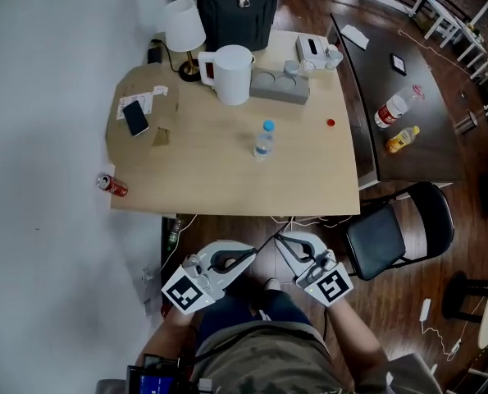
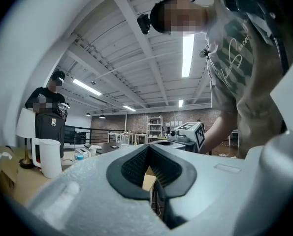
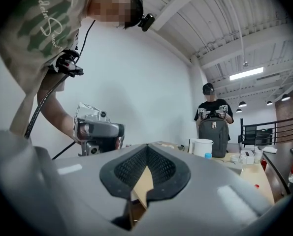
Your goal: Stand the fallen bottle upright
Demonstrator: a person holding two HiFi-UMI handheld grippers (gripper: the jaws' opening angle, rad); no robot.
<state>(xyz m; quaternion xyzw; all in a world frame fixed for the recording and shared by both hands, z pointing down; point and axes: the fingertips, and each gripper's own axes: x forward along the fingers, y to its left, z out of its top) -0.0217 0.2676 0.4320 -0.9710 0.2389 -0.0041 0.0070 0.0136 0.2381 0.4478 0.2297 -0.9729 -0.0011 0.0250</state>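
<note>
A small clear water bottle [image 1: 263, 141] with a blue cap stands upright near the middle of the light wooden table [image 1: 211, 179]. Its cap shows in the right gripper view as the bottle [image 3: 208, 155] beside the white jug. Both grippers hang in front of the table's near edge, close to the person's body and well short of the bottle. My left gripper [image 1: 250, 254] is shut with nothing in it, its black pads [image 2: 136, 167] pressed together. My right gripper [image 1: 281, 239] is shut and empty too, its pads [image 3: 158, 168] meeting at a line.
On the table stand a white jug [image 1: 231, 74], a lamp [image 1: 184, 31], a grey tray [image 1: 280, 86], a phone [image 1: 135, 117] and a black backpack [image 1: 237, 11]. A red can [image 1: 112, 185] lies at the left edge. Two bottles [image 1: 395, 107] lie on the dark table at right. A black chair [image 1: 395, 232] stands near my right gripper.
</note>
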